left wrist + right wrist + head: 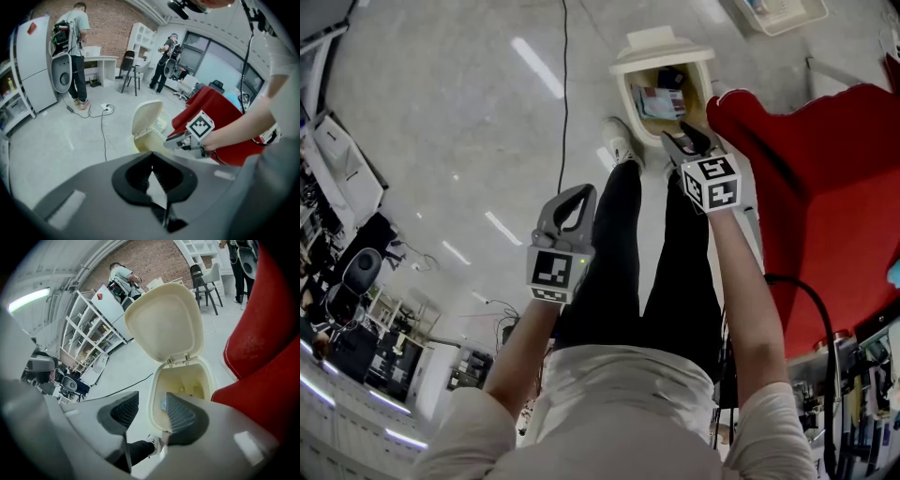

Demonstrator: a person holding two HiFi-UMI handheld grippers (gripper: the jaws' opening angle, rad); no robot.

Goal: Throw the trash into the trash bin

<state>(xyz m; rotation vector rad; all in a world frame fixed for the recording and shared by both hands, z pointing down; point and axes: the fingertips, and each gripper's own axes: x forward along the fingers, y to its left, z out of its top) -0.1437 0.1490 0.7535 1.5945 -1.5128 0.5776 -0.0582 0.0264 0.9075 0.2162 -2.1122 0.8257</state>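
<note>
**Pale floor, open bin: the trash looks dropped**

Pale polished floor lies under everything. The trash [659, 99], a red-and-white packet, rests inside the trash bin [623, 94] at upper centre of the head view. It seems to lie flat, long axis roughly left to right. The bin's mouth faces up, with the lid [164, 319] tipped back. Just over the rim, the right gripper [690, 142] has its jaws apart with nothing between them, so only withdrawing looks left. Lower left, the left gripper [575, 204] has its jaws together and empty. A red seat [825, 187] fills the right.
</note>
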